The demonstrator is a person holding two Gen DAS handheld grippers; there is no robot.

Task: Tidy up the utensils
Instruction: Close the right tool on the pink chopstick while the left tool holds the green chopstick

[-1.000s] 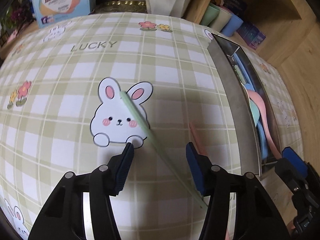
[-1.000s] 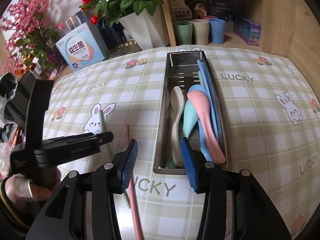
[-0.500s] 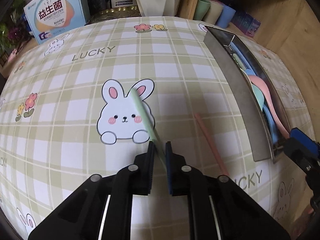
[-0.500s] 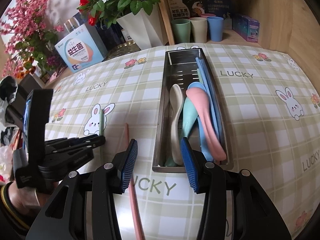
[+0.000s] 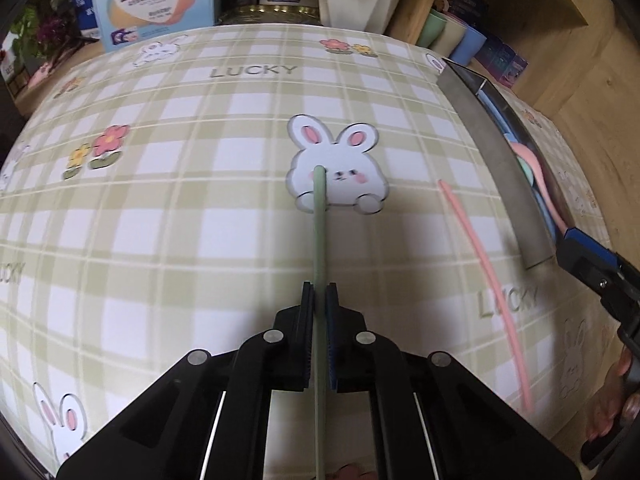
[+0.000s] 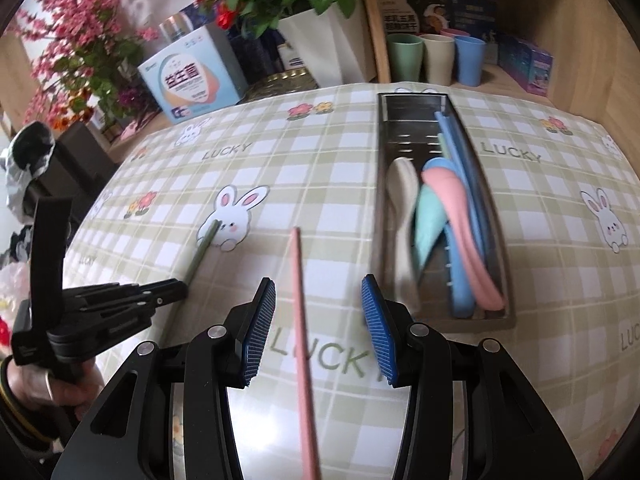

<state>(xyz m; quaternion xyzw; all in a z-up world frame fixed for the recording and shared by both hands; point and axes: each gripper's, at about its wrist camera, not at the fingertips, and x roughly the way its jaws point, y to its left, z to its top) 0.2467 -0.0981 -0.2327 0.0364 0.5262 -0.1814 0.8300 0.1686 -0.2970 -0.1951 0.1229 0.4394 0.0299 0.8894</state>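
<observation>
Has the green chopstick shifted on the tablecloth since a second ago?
Yes. The green chopstick, now clamped in the left tool, has swung from the printed rabbit's right ear to its left cheek.

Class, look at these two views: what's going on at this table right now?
A person is sorting utensils with a handheld gripper in each hand. The left gripper has just closed on the green chopstick, whose far end lies over a printed rabbit on the checked tablecloth. The right gripper is open around the pink chopstick, which lies on the cloth, not yet gripped. The metal tray beside them already holds spoons and blue chopsticks.
</observation>
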